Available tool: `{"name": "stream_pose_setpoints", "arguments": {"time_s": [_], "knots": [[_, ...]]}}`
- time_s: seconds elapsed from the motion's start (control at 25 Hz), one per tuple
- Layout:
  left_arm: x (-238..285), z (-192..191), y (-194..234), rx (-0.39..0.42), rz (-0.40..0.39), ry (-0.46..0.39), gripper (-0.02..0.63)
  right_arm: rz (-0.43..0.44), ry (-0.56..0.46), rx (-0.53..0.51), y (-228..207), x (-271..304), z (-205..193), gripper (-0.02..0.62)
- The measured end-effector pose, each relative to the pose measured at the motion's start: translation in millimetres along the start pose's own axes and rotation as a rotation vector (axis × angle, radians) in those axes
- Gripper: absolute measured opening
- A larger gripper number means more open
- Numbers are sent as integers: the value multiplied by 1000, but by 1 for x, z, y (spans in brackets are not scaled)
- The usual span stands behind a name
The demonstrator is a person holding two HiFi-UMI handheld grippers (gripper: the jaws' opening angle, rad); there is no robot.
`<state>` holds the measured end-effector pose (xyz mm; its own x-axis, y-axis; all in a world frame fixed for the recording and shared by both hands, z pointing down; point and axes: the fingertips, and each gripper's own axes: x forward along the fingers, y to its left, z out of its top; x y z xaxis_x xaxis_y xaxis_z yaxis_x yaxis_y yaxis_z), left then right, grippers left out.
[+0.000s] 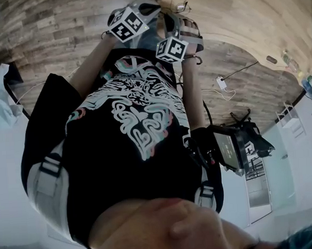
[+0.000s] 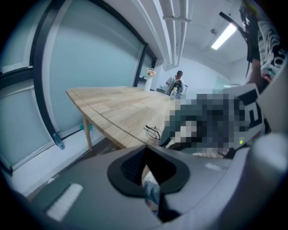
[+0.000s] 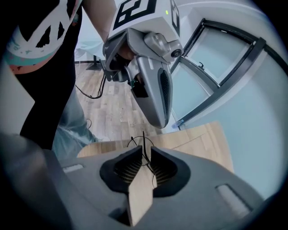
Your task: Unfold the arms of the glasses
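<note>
At the near edge of the long wooden table (image 2: 114, 105), a person in a black printed T-shirt (image 1: 139, 112) stands holding both tools out close together over the tabletop. The glasses (image 2: 153, 132) lie on the wood just inside that edge, a thin dark wire frame, small against the pale boards. The right gripper (image 3: 144, 152) points steeply down at them, and its jaws stand narrowly apart with one thin dark bar of the frame rising through the gap. The bar runs close along the right-hand pad, and bare wood shows on its other side, so the pads are not pinching it. The left gripper (image 2: 144, 148) hangs just beside and above the other tool, its jaws drawn fully together with nothing caught between them; its nose aims down towards the table's edge. Under the table runs a plank floor (image 1: 50, 28), and a white cable (image 1: 225, 88) trails across it. At the far end of the table another person (image 2: 178, 81) sits, well apart from the work.
</note>
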<state>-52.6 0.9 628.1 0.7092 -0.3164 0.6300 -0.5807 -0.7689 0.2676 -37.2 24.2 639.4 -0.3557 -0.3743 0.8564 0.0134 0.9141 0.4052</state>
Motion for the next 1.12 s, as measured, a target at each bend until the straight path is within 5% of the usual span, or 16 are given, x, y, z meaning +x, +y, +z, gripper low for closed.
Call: {"name": "stream_pose_setpoints", "arguments": {"time_s": [0.68, 1.12], "knots": [[-11, -2, 1, 8, -4, 14, -11, -11, 68, -45, 1, 3, 4, 10], [-13, -2, -2, 35, -11, 28, -11, -58, 28, 107, -16, -5, 10, 7]]}}
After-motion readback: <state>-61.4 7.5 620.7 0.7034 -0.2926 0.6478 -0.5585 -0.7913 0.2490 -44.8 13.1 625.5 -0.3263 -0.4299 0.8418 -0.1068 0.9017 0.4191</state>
